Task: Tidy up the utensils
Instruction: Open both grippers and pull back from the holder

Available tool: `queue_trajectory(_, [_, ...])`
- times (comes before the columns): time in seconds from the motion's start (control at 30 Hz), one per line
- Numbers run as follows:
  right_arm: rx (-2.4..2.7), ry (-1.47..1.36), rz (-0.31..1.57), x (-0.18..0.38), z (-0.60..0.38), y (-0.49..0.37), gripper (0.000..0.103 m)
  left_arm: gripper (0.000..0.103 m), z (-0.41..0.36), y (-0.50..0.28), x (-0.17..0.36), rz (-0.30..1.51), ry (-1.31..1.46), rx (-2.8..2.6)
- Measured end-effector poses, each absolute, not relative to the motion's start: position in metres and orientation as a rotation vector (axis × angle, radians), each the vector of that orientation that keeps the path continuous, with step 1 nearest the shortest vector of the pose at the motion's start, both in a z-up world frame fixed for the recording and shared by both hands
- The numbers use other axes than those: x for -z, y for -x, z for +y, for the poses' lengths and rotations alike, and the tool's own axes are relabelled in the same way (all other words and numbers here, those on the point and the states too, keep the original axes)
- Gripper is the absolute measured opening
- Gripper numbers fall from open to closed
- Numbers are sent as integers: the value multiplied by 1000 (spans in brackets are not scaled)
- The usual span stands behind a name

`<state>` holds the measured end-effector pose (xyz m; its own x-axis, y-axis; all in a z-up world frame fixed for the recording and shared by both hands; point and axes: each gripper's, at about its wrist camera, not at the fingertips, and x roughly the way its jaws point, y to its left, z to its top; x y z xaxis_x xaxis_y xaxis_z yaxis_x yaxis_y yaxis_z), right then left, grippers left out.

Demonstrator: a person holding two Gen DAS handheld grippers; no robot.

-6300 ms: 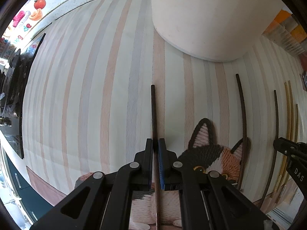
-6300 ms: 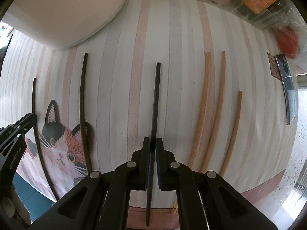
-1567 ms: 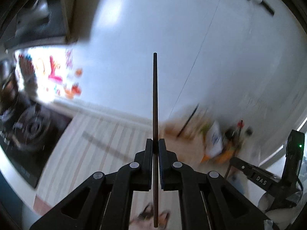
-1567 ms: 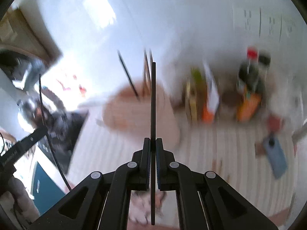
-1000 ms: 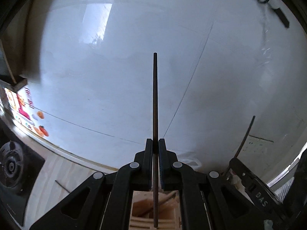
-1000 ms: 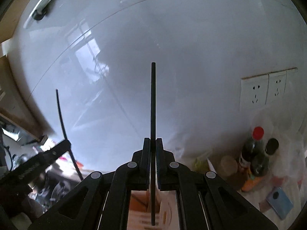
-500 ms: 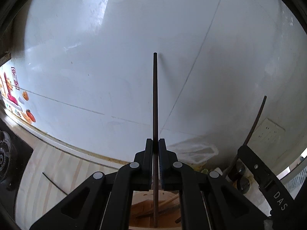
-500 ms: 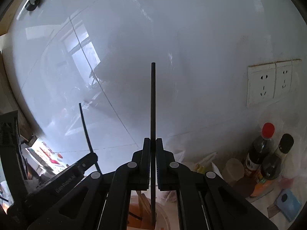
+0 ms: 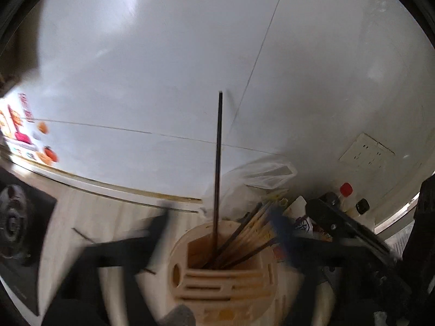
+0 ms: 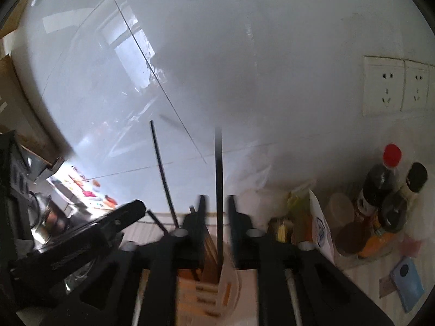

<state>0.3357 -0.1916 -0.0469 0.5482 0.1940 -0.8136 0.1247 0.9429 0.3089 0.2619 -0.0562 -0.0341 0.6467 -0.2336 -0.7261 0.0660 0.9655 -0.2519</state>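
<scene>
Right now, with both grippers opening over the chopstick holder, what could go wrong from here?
The dark chopstick stands near-upright in the holder, rising well above the leaning bundle; it may tip or snag a finger on withdrawal. The right gripper is open around its own chopstick, which could be dragged back out. Bottles crowd the counter nearby and could be knocked.

A home kitchen; white tiled wall (image 9: 163, 68), gas hob (image 9: 13, 222), sauce bottles (image 10: 380, 190) beside wall sockets (image 10: 397, 87).
</scene>
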Motion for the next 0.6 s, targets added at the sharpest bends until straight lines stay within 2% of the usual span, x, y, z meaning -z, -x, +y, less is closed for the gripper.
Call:
queue_trajectory(0.03, [-44,-358,998,43,-195,-331,52,96,-53,-255,29,834,210,168])
queue_trajectory(0.1, [-36,-367,988,37,-201,-320,52,97,-47,-239,18,811,195,136])
queue_trajectory(0.13, [-19,-369,982,31,-205,-313,52,103,-44,-233,17,806,185,117])
queue_trajectory(0.37, [55,-388,990,14,-218,-268,56,103,-23,-199,38,839,138,-17])
queue_trajectory(0.6, [162,-410,1102,48,-229,-241,56,103,-14,-197,71,934,129,-85])
